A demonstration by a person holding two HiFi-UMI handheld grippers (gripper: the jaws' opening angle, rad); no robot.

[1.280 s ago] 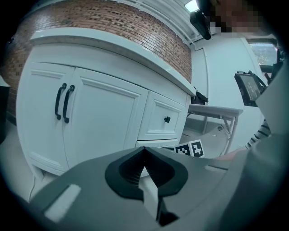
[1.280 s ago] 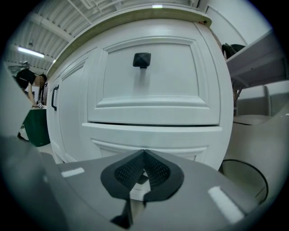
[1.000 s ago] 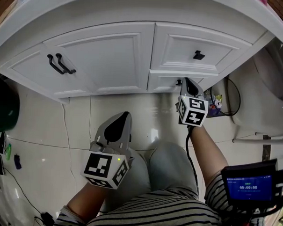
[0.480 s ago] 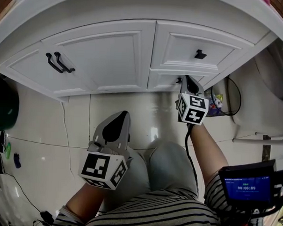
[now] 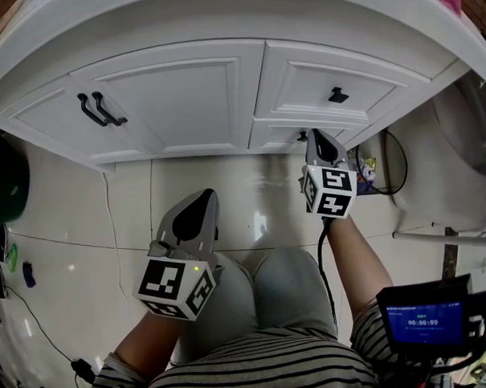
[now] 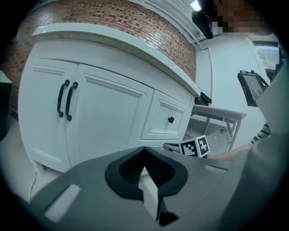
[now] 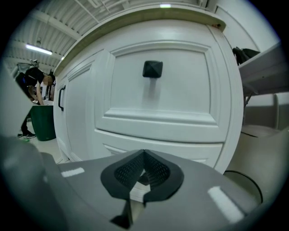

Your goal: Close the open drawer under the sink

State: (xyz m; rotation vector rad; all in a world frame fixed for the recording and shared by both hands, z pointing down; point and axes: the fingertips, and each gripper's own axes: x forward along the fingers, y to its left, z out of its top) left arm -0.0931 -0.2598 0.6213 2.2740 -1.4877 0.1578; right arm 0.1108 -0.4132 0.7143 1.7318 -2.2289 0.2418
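Head view: lower drawer (image 5: 282,137) sits under the knobbed upper drawer (image 5: 328,84), right of the double doors; white panelled front, small black knob, roughly level with the cabinet face. Right gripper (image 5: 319,138) has its tip at that front, beside the knob. Left gripper (image 5: 204,197) is over the lap. Screen (image 5: 418,321): digits too small to read

Left gripper view: left gripper (image 6: 145,149) clenched, empty

Right gripper view: right gripper (image 7: 143,154) clenched, empty, close before the lower drawer (image 7: 188,148)

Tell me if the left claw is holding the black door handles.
No, the left claw is shut on nothing, apart from the door handles.
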